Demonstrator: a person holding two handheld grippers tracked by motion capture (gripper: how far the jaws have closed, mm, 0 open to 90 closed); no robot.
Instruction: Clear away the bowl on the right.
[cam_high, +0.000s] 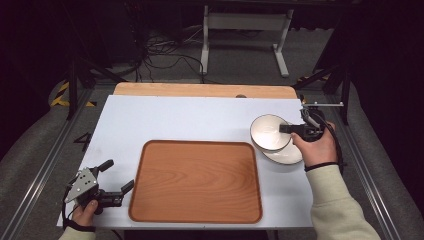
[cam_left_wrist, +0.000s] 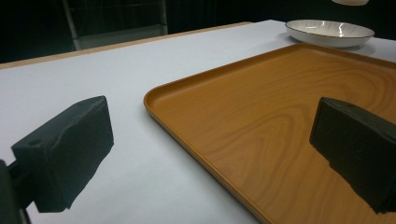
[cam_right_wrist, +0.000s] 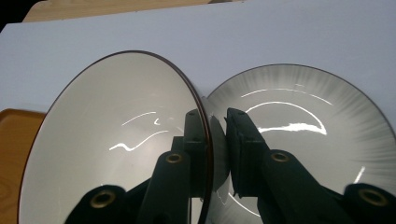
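1. The right gripper (cam_high: 286, 128) had its jaws nearly closed, pinching the rim of a white bowl (cam_high: 269, 132); in the right gripper view one jaw sat inside the bowl (cam_right_wrist: 112, 140) and the other outside it.
2. The bowl was held tilted and appeared lifted clear of the plate (cam_high: 287, 155) beneath it, at the right side of the tabletop (cam_high: 175, 117), just beyond the tray's far right corner.
3. That plate (cam_right_wrist: 303, 130) lay flat on the tabletop, partly covered by the bowl as seen from the high view.
4. The tray (cam_high: 196, 181) sat near the front edge with nothing on it; neither dish had reached it.
5. The left gripper (cam_high: 116, 176) rested near the tray's left edge, jaws wide apart and holding nothing; in its own view the jaws straddled the tray's rim (cam_left_wrist: 196, 149).
6. By my reading, the work was at an early stage: the bowl was picked up, and carrying it to the tray, setting it down and probably fetching the plate were left.
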